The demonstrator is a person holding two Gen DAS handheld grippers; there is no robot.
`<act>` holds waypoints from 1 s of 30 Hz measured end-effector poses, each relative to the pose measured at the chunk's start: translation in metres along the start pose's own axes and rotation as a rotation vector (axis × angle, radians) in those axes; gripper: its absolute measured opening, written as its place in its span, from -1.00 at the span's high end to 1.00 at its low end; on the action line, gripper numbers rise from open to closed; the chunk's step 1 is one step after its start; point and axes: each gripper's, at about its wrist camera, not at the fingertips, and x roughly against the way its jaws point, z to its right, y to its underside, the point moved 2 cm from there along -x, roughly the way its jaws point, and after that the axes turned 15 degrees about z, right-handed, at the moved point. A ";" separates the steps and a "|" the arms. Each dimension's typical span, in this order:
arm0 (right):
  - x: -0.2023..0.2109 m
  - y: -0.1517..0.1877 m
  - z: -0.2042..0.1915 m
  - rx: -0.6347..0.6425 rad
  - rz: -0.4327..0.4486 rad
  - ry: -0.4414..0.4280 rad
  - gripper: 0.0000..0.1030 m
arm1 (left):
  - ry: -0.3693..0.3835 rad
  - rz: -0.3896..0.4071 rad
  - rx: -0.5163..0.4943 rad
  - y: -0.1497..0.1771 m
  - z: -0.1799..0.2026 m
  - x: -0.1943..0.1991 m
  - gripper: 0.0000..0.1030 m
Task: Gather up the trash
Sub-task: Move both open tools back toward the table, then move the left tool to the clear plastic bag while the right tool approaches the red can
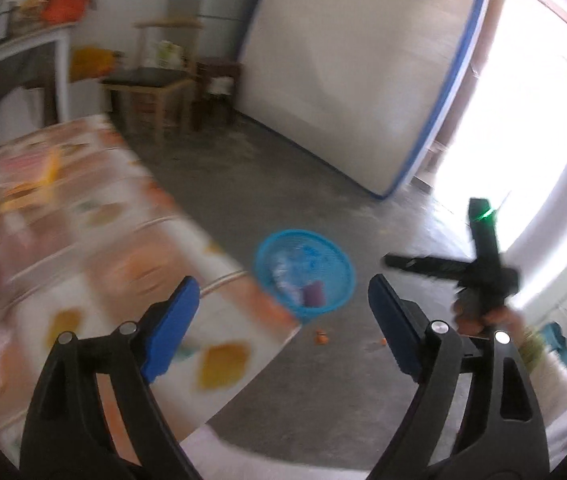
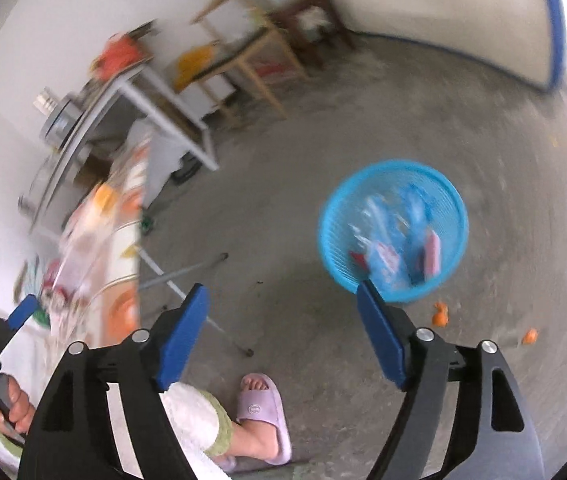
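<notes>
Blue pads (image 2: 181, 336) apart, round turquoise mesh basket (image 2: 331, 216), blurred wrappers (image 2: 399, 236) inside

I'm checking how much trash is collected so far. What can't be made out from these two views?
- Blue basket contents: motion blur in both views; wrappers unidentifiable.
- Items on the patterned table: smeared by blur, left wrist view.
- Orange bits on the floor: too small to identify.
</notes>
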 end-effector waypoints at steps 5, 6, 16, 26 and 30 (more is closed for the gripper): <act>0.005 -0.017 -0.081 0.135 0.011 -0.073 -0.59 | -0.102 0.059 -0.003 0.012 -0.031 0.045 -0.61; 0.005 -0.018 -0.104 0.178 0.007 -0.081 -0.62 | -0.126 0.070 -0.006 0.013 -0.037 0.054 -0.61; -0.007 0.018 -0.263 0.533 -0.043 -0.077 -0.85 | -0.324 0.198 0.144 0.031 -0.105 0.140 -0.62; -0.011 0.044 -0.376 0.728 -0.013 -0.079 -0.87 | -0.465 0.215 0.278 0.054 -0.162 0.193 -0.62; -0.006 0.049 -0.393 0.767 0.010 -0.067 -0.87 | -0.477 0.226 0.291 0.058 -0.168 0.208 -0.62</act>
